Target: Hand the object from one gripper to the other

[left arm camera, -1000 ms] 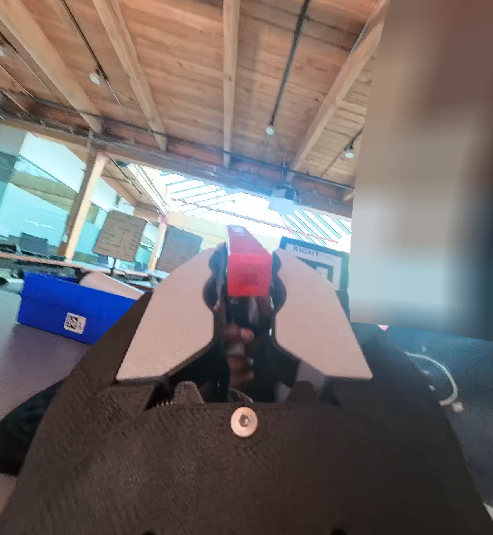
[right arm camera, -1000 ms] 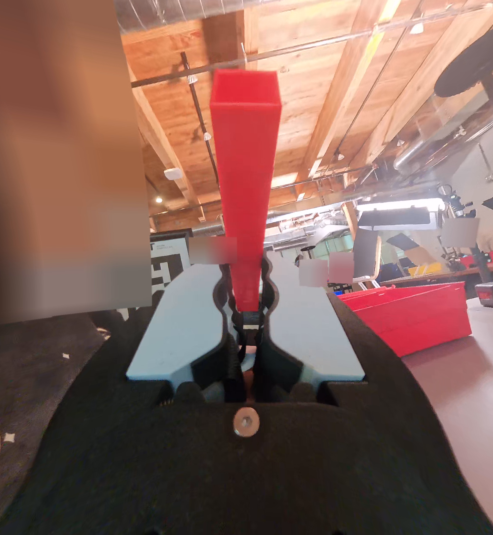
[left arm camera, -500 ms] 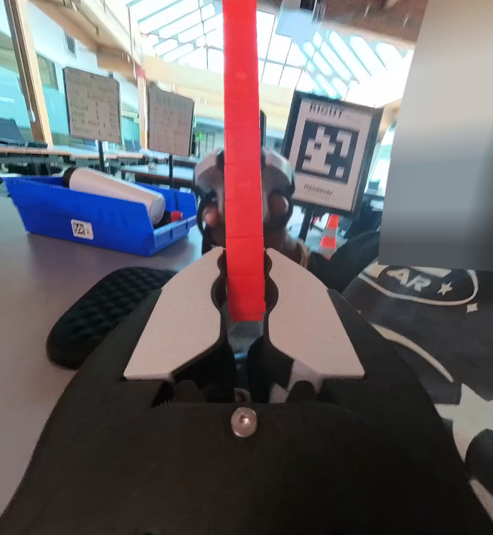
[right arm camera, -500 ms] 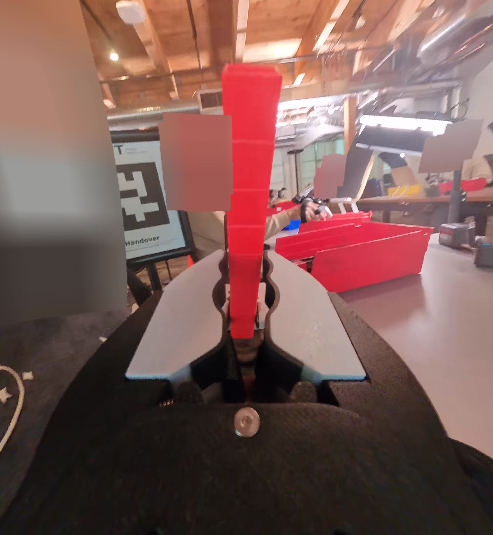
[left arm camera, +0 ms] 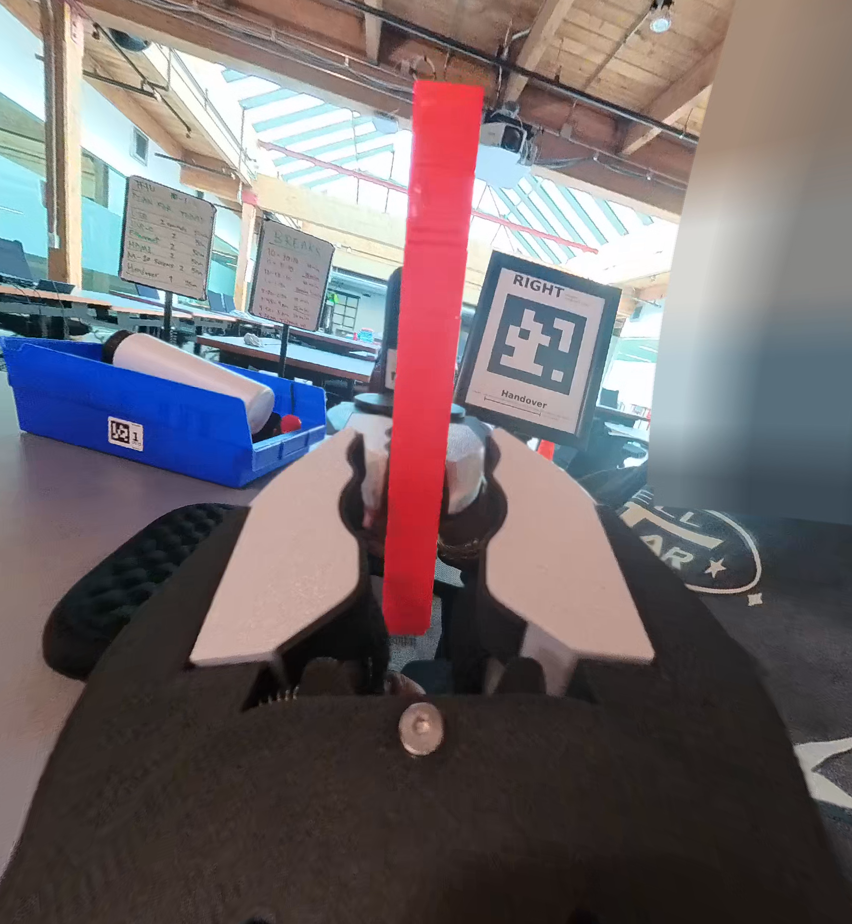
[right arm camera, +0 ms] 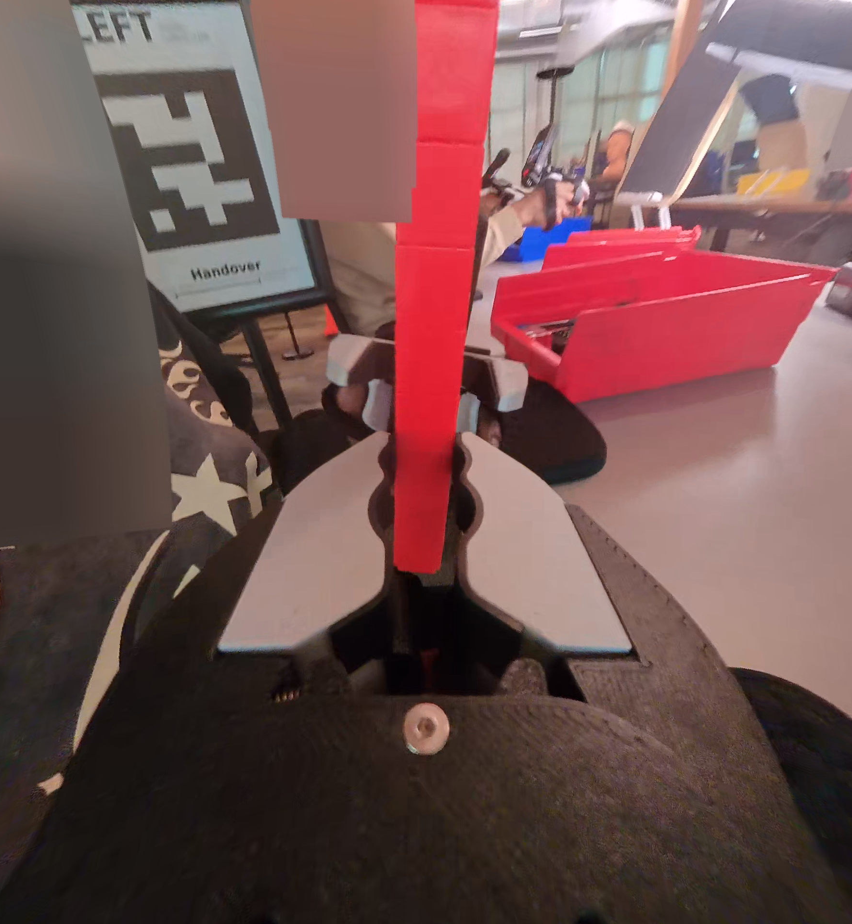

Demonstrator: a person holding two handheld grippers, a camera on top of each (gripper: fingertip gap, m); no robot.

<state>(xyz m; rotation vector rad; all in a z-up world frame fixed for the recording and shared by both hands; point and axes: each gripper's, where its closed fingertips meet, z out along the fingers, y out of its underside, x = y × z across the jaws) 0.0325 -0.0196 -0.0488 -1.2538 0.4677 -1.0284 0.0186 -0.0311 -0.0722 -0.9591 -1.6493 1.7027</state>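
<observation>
A long red square bar (left arm camera: 429,350) stands upright between both grippers. In the right wrist view, my right gripper (right arm camera: 424,450) is shut on the bar's (right arm camera: 434,325) lower end. In the left wrist view, my left gripper (left arm camera: 424,450) is open, its jaws on either side of the bar with a gap on each side. The left gripper's white fingers (right arm camera: 506,382) show behind the bar in the right wrist view, spread apart. The right gripper's fingers (left arm camera: 464,465) show behind the bar in the left wrist view.
A blue bin (left arm camera: 164,425) with a white bottle (left arm camera: 189,380) sits on the grey table (left arm camera: 39,500) at left. A red bin (right arm camera: 664,340) sits on the table at right. Framed marker signs (left arm camera: 539,345) (right arm camera: 189,165) stand behind. A black pad (left arm camera: 129,575) lies near the left gripper. The tips of both grippers are at nearly the same place.
My left gripper has opened and let go of the red bar. The right gripper stays shut on it. Both views have tilted down from the ceiling toward the table.
</observation>
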